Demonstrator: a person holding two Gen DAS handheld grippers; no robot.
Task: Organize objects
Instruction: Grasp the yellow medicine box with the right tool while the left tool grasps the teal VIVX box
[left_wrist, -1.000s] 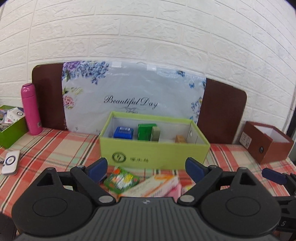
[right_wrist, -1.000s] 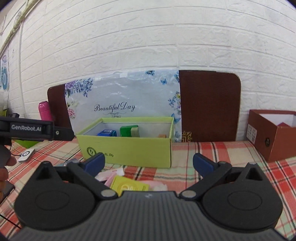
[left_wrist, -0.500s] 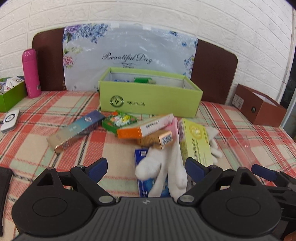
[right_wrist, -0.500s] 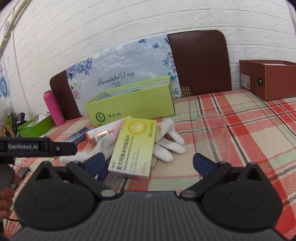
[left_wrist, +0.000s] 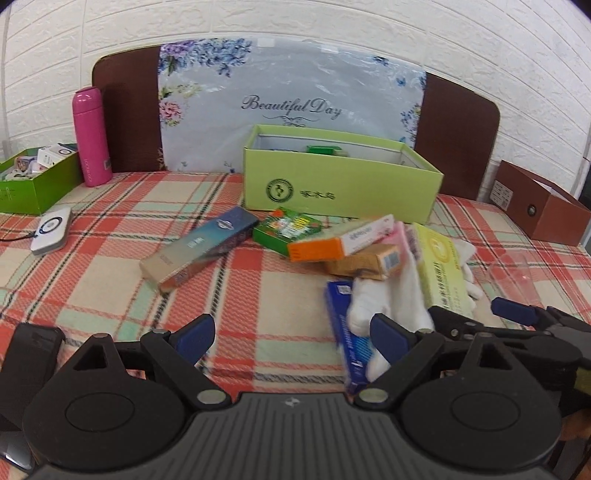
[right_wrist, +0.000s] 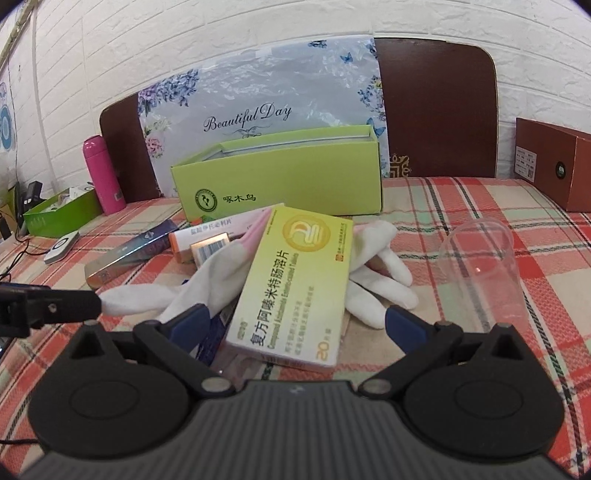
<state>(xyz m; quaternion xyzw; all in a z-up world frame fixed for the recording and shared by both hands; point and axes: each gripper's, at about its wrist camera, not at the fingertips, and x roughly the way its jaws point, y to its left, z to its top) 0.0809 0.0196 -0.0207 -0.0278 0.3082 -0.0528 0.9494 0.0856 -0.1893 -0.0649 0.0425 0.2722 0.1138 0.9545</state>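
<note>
I have both grippers low over the plaid tablecloth (left_wrist: 110, 221) with nothing in them: my left gripper (left_wrist: 291, 336) stands spread wide above bare cloth, and my right gripper (right_wrist: 295, 325) is just as wide, its fingertips flanking the near end of the yellow medicine box (right_wrist: 295, 284) without touching it. That box lies tilted on a white glove (right_wrist: 376, 273); its face carries a gold round logo, a line of large Chinese characters and "20" at the near corner — the small English line is too blurred to read. Behind it sits the open lime-green box (right_wrist: 288, 184), printed with a round green emblem and three Chinese characters, and the floral board behind that reads "Beautiful Day". In the left view the rest of the pile lies between me and the green box — a long teal carton (left_wrist: 201, 251), a green packet (left_wrist: 286, 230), an orange-ended box (left_wrist: 340, 240) and a blue box (left_wrist: 349, 332) under the glove. A clear plastic cup (right_wrist: 480, 266) lies on its side to the right.
</note>
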